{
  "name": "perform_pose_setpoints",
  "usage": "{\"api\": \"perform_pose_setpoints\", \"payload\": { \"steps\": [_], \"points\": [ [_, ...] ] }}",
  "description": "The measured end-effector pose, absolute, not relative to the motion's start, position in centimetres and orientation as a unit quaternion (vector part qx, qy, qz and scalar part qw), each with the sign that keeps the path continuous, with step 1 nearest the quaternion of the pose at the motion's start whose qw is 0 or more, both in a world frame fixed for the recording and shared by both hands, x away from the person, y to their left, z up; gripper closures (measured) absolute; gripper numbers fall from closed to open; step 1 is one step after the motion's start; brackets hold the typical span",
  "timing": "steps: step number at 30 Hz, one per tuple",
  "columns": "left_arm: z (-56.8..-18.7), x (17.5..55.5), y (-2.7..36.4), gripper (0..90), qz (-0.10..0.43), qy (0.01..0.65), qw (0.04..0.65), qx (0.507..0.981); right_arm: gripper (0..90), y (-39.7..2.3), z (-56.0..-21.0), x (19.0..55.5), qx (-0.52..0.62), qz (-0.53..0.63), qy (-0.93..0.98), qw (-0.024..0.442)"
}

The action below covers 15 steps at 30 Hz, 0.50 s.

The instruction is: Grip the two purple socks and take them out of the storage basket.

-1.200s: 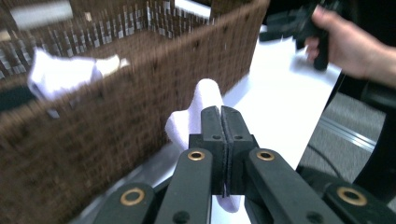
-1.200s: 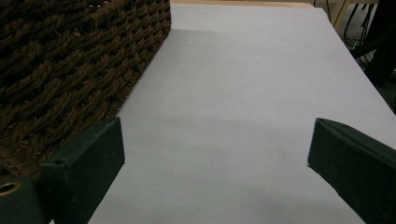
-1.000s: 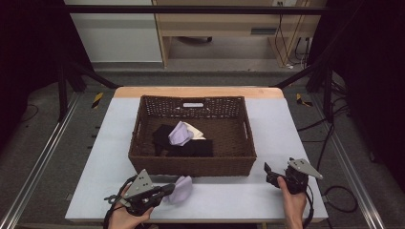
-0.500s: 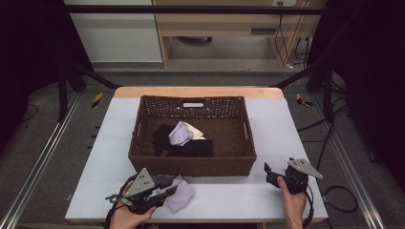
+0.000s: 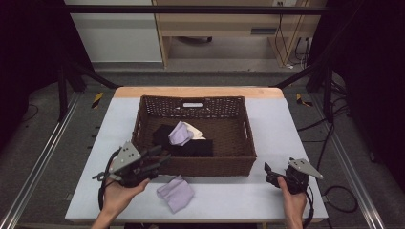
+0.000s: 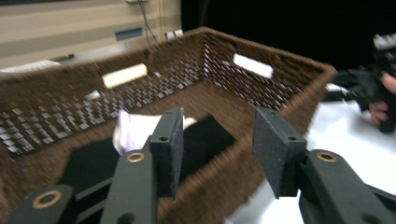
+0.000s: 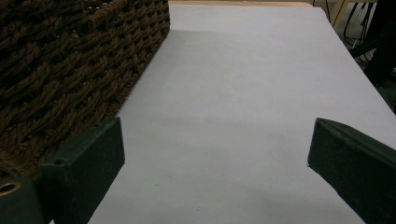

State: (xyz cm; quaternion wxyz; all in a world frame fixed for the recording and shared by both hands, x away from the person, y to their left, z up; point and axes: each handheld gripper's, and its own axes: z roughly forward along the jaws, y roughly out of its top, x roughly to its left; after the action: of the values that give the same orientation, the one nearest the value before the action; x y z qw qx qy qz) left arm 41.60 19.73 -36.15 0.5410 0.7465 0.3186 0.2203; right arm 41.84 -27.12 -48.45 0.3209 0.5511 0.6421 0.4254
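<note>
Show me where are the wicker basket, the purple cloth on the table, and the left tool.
wicker basket (image 5: 205, 166), high view, front wall.
purple cloth on the table (image 5: 175, 192), high view, its middle.
left tool (image 5: 161, 155), high view, between its tips.

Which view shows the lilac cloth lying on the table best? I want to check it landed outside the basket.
The high view: the lilac cloth lies crumpled on the table, just in front of the basket, apart from the open left claw. The two gripper views look past it, at the basket and bare table.

You get even overhead light on the table, dark surroundings, and motion blur on the wicker basket beyond your left gripper.
</note>
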Motion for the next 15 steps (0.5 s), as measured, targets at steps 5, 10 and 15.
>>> {"api": "perform_pose_setpoints", "payload": {
  "steps": [5, 10, 15],
  "points": [
    [-34.3, 44.0, 19.4, 49.0, 0.225, 0.326, 0.549, 0.736, 4.3, -27.1, -48.5, 41.9, 0.551, 0.426, 0.642, 0.321],
    [-33.2, 46.7, 18.5, 46.2, 0.251, 0.322, 0.54, 0.736, 4.3, -27.2, -48.5, 41.9, 0.551, 0.427, 0.641, 0.32],
    [-33.6, 49.9, 17.6, 46.0, 0.263, 0.344, 0.531, 0.729, 4.3, -27.2, -48.5, 41.9, 0.551, 0.427, 0.641, 0.321]
  ]
}}
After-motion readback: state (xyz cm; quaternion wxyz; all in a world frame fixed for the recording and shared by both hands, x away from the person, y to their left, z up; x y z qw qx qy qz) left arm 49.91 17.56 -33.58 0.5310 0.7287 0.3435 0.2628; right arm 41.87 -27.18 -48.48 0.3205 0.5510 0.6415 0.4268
